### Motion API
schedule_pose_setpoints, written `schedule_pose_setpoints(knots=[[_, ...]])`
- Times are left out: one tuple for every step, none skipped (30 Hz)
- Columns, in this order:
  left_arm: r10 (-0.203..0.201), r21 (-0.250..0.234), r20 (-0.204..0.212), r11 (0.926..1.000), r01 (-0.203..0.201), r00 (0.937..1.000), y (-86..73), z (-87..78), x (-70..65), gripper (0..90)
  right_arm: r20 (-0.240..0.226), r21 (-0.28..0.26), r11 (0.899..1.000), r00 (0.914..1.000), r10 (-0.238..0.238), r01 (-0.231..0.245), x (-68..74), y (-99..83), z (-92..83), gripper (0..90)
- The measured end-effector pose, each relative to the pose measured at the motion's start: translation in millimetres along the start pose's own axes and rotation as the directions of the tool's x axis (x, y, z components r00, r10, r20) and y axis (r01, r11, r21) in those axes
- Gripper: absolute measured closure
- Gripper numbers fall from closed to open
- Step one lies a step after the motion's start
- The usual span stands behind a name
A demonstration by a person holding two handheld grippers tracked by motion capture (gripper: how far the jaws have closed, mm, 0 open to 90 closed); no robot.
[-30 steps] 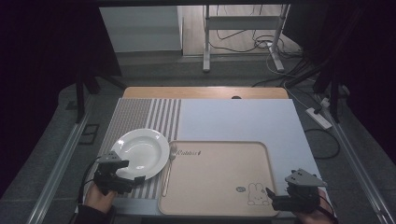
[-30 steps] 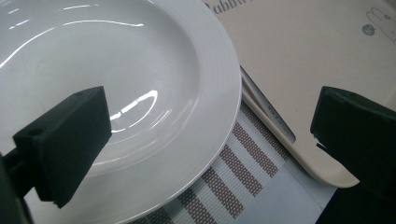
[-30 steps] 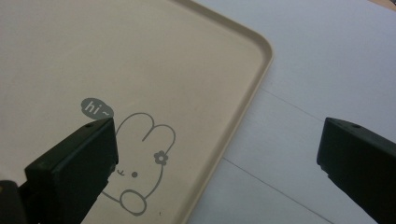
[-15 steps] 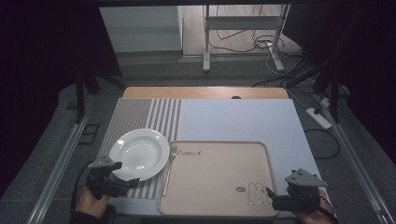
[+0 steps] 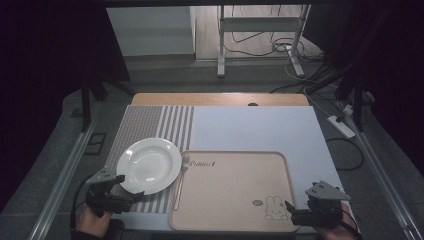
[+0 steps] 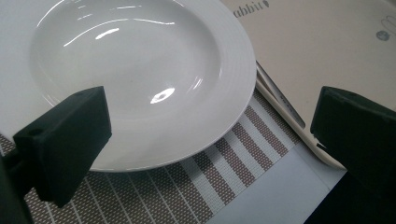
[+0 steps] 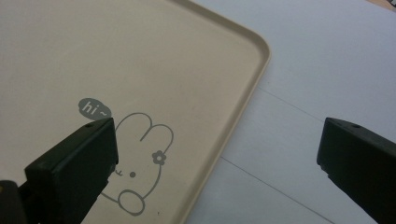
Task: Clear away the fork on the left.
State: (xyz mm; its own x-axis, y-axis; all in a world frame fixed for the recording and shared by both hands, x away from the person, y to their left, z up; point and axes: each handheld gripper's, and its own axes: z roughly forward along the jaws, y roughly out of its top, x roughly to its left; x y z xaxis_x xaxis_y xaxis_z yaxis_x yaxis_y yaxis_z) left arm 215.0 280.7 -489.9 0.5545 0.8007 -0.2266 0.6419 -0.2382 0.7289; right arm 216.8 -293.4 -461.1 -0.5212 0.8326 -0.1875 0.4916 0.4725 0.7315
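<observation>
A white deep plate (image 5: 149,164) rests on the striped placemat (image 5: 150,122) at the left. A fork (image 5: 181,176) lies between the plate and a beige tray (image 5: 230,200) that bears a rabbit drawing (image 5: 272,207). My left gripper (image 5: 127,193) sits at the plate's near-left rim, open, nothing between its jaws. In the left gripper view the plate (image 6: 130,70) lies just ahead of the left gripper (image 6: 212,135), with the fork handle (image 6: 280,100) beside the tray (image 6: 327,42). My right gripper (image 5: 292,212) is open at the tray's near-right corner. The right gripper (image 7: 217,163) spans the tray rim (image 7: 233,116) beside the rabbit (image 7: 140,154).
A pale blue-white mat (image 5: 255,127) covers the table beyond and to the right of the tray. The wooden table edge (image 5: 220,99) shows at the back. A metal stand (image 5: 260,30) and cables lie on the floor behind. The table's front edge runs just under both hands.
My left gripper has drawn back a little toward the front-left corner, away from the plate. The right gripper has hardly moved. Plate, fork and tray lie as before.
</observation>
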Motion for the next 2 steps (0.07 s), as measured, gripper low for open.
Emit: schedule_pose_setpoints(knots=[[-0.003, -0.002, 0.001, 1.0000, 0.003, 1.0000, 0.0, -0.1, 0.2, 0.0, 0.000, 0.001, 1.000, 1.0000, 0.000, 0.000, 0.1, 0.0, 0.1, 0.0], [-0.004, -0.002, 0.002, 1.0000, 0.004, 1.0000, 0.0, 0.0, 0.5, 0.0, 0.001, 0.000, 1.000, 1.0000, -0.001, 0.001, 0.1, 0.0, 0.4, 0.0]])
